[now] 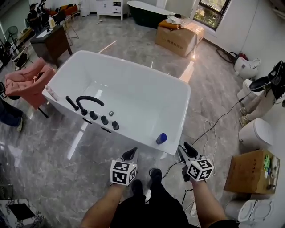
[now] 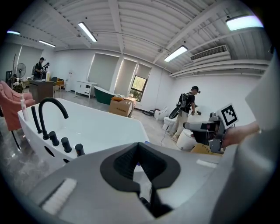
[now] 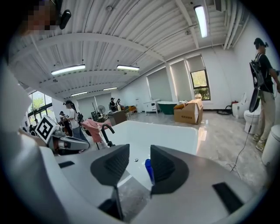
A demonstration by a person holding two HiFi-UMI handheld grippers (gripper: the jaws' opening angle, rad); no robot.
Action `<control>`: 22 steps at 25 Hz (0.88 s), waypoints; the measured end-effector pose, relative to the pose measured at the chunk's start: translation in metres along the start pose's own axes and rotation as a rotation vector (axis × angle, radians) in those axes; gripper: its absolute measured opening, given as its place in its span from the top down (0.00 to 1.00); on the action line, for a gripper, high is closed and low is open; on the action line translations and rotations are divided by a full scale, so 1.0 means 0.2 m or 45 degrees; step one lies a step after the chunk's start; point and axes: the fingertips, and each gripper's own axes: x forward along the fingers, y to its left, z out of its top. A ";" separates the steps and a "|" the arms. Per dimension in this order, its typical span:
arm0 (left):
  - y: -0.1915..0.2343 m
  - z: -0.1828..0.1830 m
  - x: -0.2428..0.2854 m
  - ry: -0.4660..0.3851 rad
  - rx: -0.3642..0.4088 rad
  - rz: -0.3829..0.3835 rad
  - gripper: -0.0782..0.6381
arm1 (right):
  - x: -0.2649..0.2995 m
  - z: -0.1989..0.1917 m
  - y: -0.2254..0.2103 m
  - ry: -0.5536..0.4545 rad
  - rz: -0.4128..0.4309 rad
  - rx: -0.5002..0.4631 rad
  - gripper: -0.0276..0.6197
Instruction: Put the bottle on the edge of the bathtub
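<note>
- Left gripper [image 1: 130,154]: jaws closed, empty.
- Right gripper [image 1: 187,149]: jaws apart, holding nothing, near the bottle [image 1: 161,138].
- Bottle sits on the tub [image 1: 147,98] edge.

Bathtub [image 1: 138,95] at centre, viewed from above one long side. On the near rim, towards the left, the faucet [image 1: 87,101], with a row of knobs [image 1: 103,119] running to its right; on the same rim, close to the right corner, stands the bottle [image 1: 161,138]. Drain [image 1: 111,114] in the tub floor, just behind the knobs. Before the rim: left gripper [image 1: 130,153] to the left of the bottle, right gripper [image 1: 185,147] to its right, neither touching it. Armchair [image 1: 29,82] left of the tub, desk [image 1: 53,42] behind the armchair. Cardboard box [image 1: 179,38] behind the tub at right, a second tub [image 1: 147,11] farther back. Toilet [image 1: 256,131] at right, another box [image 1: 247,171] in front of it.
</note>
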 end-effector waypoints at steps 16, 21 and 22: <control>-0.26 0.22 -0.13 -0.116 0.049 -0.007 0.88 | -0.39 0.09 -0.04 -0.054 -0.003 -0.023 0.86; -0.43 0.31 -0.01 -0.143 0.079 0.024 0.88 | -0.50 0.11 -0.16 -0.076 0.072 -0.048 0.89; -0.47 0.33 0.01 -0.150 0.085 0.035 0.88 | -0.53 0.10 -0.19 -0.074 0.090 -0.062 0.90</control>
